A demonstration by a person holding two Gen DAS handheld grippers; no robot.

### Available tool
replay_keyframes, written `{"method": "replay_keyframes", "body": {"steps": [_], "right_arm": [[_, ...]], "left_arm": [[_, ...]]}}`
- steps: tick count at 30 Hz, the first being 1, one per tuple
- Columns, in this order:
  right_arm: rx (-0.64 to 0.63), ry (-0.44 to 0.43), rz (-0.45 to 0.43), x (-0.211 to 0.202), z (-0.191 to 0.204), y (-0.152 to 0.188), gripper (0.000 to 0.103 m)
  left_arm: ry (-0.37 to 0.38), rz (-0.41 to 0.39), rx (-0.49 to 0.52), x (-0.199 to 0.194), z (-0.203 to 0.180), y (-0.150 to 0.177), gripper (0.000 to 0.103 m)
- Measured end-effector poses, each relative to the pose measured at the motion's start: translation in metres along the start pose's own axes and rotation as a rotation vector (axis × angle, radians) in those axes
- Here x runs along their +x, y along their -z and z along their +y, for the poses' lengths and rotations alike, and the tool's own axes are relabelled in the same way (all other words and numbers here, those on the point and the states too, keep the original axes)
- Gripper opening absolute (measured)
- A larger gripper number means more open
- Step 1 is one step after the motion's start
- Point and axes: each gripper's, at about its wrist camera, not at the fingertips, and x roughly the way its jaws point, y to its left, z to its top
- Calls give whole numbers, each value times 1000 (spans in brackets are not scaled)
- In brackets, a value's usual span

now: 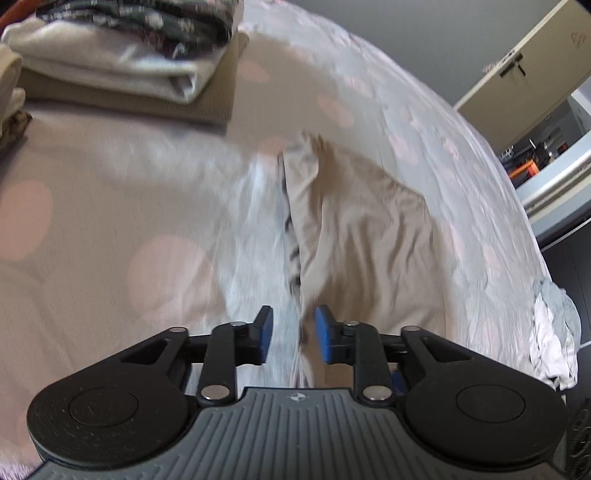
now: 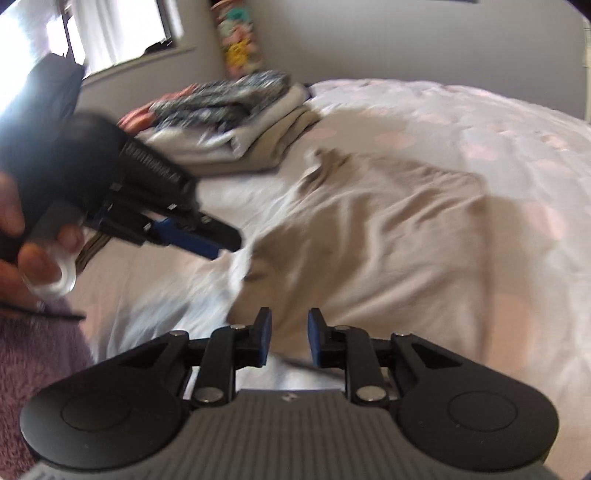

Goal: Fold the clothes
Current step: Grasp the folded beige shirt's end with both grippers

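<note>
1. Left gripper: jaws parted, blue pads apart with nothing between them; it hangs above the near edge of the beige garment
2. Right gripper: jaws parted, nothing gripped; the garment lies just beyond its tips
3. Garment: beige, spread flat but wrinkled on the bed, running from near to far; in the left wrist view its left edge is a fairly straight line with a dark striped layer peeking from under it; the far end bunches to a crumpled point
4. Bed: pale cover with faint pink spots
5. Stack of folded clothes at far left of the bed, well apart from the garment: tan piece at the bottom, cream piece on it, dark patterned piece on top
6. Right wrist view: the left gripper comes in from the left, held by a hand, its tips pointing toward the garment's left edge; contact cannot be told, frame is blurred
7. Grey-white bundle of cloth at the right edge of the bed, apart from the garment
8. Background: window at far left in the right wrist view; cabinet at far right in the left wrist view
</note>
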Motion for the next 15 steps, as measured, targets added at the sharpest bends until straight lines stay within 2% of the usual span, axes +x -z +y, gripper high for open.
{"method": "replay_keyframes", "body": {"steps": [1,2,3,4,8,12,15], "right_arm": [[21,24,-20,-4,-6,-4,26],[45,47,-36,-6,-14,-9,30],[70,71,-52,-8,-21,-14,33],[86,90,-63,-8,-28,-19,37],[106,124,-75,6,-55,-40,37],[125,158,-87,19,-82,-60,37],[171,159,-87,33,-106,-73,52]], "left_arm": [[-4,-18,9,1,-2,-4,38],[-11,-33,22,2,-5,-9,49],[-18,-45,39,3,-9,-14,51],[-25,-55,56,6,-12,-20,51],[-54,-110,77,22,-20,-49,51],[-58,-107,52,51,-13,-73,51],[-31,-93,27,73,-5,-81,51]]}}
